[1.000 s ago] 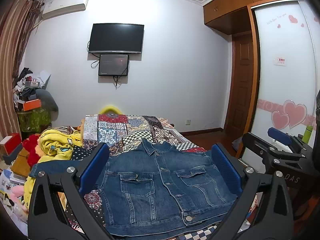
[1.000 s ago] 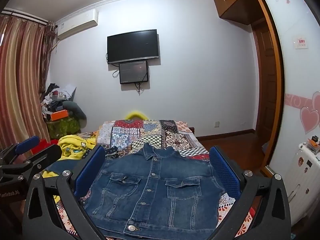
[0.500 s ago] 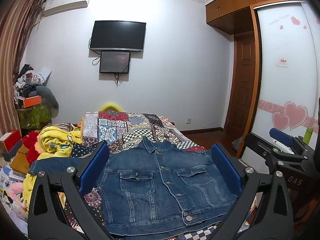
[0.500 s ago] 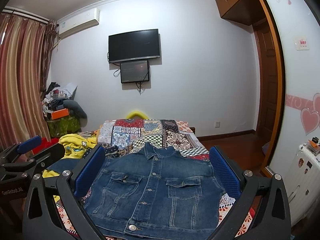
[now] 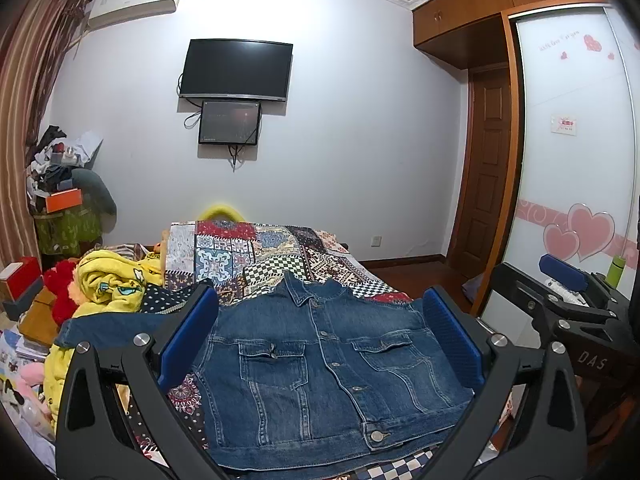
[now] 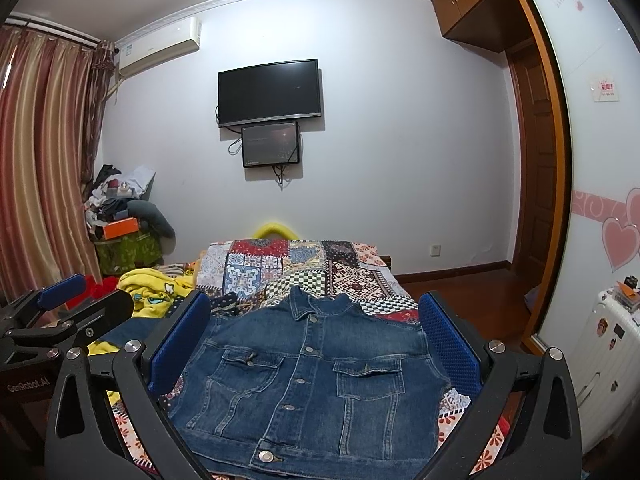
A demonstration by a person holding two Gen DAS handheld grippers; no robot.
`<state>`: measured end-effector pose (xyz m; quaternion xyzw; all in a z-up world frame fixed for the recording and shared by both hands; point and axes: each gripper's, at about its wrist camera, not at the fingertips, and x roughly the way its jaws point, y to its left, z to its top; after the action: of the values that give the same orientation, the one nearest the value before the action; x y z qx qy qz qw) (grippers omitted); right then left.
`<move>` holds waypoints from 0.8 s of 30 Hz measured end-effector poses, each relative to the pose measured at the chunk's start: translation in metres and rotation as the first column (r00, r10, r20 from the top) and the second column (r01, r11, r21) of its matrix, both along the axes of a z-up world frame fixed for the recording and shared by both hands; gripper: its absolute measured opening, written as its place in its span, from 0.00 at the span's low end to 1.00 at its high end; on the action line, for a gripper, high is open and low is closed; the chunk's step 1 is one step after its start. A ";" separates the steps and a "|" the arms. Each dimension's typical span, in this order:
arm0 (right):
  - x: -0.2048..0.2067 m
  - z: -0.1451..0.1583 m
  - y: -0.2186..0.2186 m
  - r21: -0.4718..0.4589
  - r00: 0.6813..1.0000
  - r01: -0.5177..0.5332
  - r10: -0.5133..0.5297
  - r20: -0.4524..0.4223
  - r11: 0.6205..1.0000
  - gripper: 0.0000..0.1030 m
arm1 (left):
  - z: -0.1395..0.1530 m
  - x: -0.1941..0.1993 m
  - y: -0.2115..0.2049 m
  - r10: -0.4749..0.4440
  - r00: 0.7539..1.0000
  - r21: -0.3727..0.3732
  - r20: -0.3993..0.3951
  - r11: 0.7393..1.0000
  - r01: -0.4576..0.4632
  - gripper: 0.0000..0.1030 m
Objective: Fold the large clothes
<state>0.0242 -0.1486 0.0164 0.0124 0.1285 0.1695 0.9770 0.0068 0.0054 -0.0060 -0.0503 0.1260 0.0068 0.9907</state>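
Your jacket lies flat on the quilt, front up, buttoned, collar toward the TV. Both your left gripper and right gripper hover spread wide, empty.

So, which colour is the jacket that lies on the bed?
Blue denim jacket with metal buttons; the right wrist view shows it best.

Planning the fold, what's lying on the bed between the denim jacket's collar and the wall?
In both wrist views, only the patchwork quilt lies beyond the denim jacket; a yellow object peeks behind it.
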 end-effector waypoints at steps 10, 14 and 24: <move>0.002 0.000 0.000 0.003 1.000 0.006 -0.006 -0.002 1.000 1.00 | 0.001 0.001 0.003 0.001 1.000 -0.012 -0.002 1.000 -0.001 1.00; 0.002 0.000 0.000 0.001 1.000 0.007 -0.007 0.000 1.000 1.00 | 0.001 0.000 0.005 0.002 1.000 -0.012 -0.001 1.000 -0.002 1.00; 0.003 -0.002 0.001 -0.001 1.000 0.004 -0.004 -0.006 1.000 1.00 | -0.002 0.003 0.007 0.006 1.000 -0.021 -0.007 1.000 -0.006 1.00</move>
<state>0.0268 -0.1475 0.0143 0.0126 0.1313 0.1673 0.9770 0.0101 0.0125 -0.0076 -0.0613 0.1294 0.0084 0.9897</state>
